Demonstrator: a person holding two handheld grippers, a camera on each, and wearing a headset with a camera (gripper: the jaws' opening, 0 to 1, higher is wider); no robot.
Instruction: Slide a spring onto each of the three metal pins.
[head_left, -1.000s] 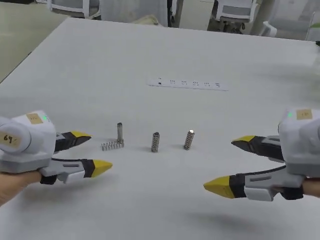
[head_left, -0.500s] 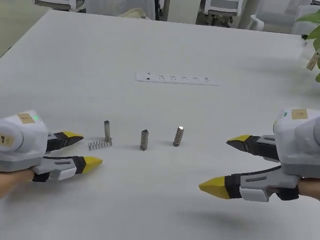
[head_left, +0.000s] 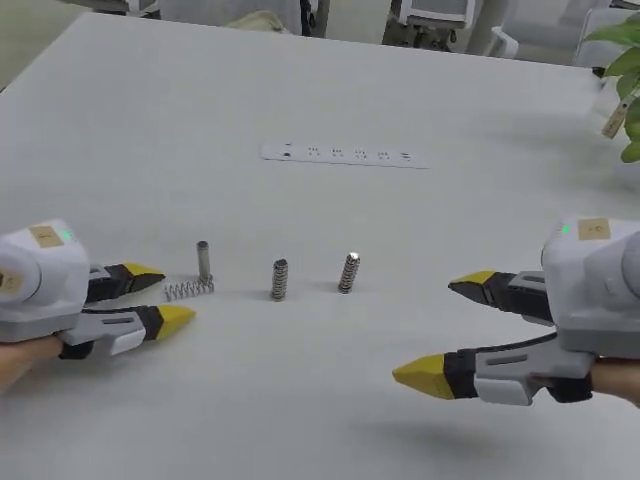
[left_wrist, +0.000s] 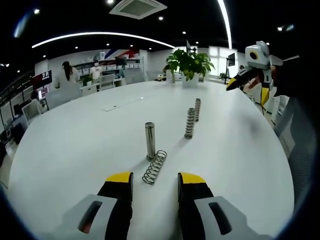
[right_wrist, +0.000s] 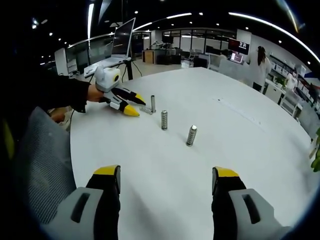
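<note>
Three metal pins stand in a row on the white table. The left pin (head_left: 203, 260) (left_wrist: 150, 141) (right_wrist: 153, 103) is bare, with a loose spring (head_left: 188, 289) (left_wrist: 154, 167) lying at its foot. The middle pin (head_left: 279, 279) (left_wrist: 189, 123) (right_wrist: 163, 120) and the right pin (head_left: 348, 272) (left_wrist: 197, 109) (right_wrist: 191, 135) each wear a spring. My left gripper (head_left: 155, 296) (left_wrist: 155, 177) is open just left of the loose spring, its tips a little short of it. My right gripper (head_left: 445, 328) (right_wrist: 166, 172) is wide open, off to the right of the pins, holding nothing.
A white power strip (head_left: 335, 154) lies flat on the table behind the pins. A potted plant (head_left: 622, 80) (left_wrist: 189, 65) stands at the far right edge. Office chairs stand beyond the far table edge. People stand in the room behind.
The head camera shifted, so pins and grippers slid left and down in view. The left gripper stays just short of the loose spring. Both grippers remain open.
</note>
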